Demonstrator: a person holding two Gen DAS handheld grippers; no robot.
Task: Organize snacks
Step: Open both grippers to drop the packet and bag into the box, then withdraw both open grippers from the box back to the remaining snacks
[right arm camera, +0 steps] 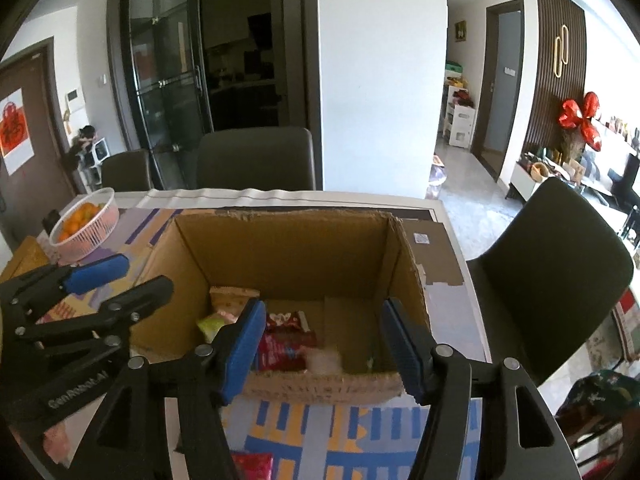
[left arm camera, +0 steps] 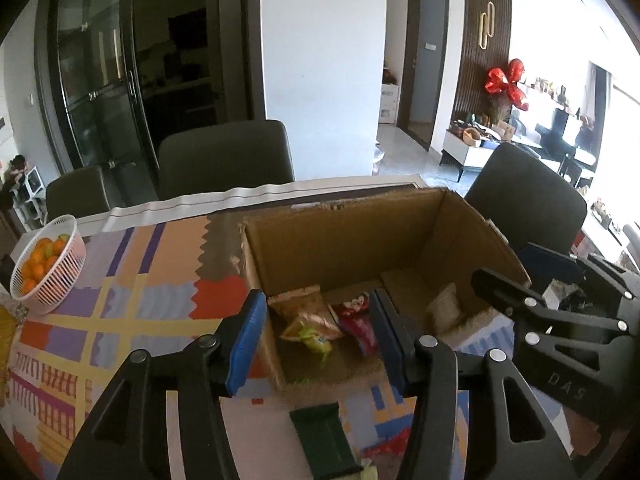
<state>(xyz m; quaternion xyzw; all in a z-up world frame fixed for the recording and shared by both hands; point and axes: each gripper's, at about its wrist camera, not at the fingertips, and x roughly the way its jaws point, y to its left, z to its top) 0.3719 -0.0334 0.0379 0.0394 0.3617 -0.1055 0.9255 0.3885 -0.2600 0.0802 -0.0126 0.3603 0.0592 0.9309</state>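
An open cardboard box (left arm camera: 340, 248) (right arm camera: 288, 248) stands on the patterned tablecloth. Inside lie a tan-and-green snack packet (left arm camera: 308, 320), a red packet (left arm camera: 356, 324) (right arm camera: 284, 344) and a pale packet (left arm camera: 444, 308), which looks blurred in the right wrist view (right arm camera: 324, 360). My left gripper (left arm camera: 316, 340) (right arm camera: 128, 280) hangs open over the box's near left corner, nothing between its blue pads. My right gripper (right arm camera: 322, 348) (left arm camera: 524, 272) is open above the near wall, pads apart from the pale packet. A green packet (left arm camera: 320, 436) and a red one (right arm camera: 252, 466) lie on the cloth in front.
A white basket of oranges (left arm camera: 48, 268) (right arm camera: 86, 224) sits at the table's far left. Dark chairs stand behind the table (left arm camera: 224, 156) (right arm camera: 256, 160) and at its right end (left arm camera: 528, 200) (right arm camera: 560, 264). A folded box flap (right arm camera: 432, 252) lies right of the box.
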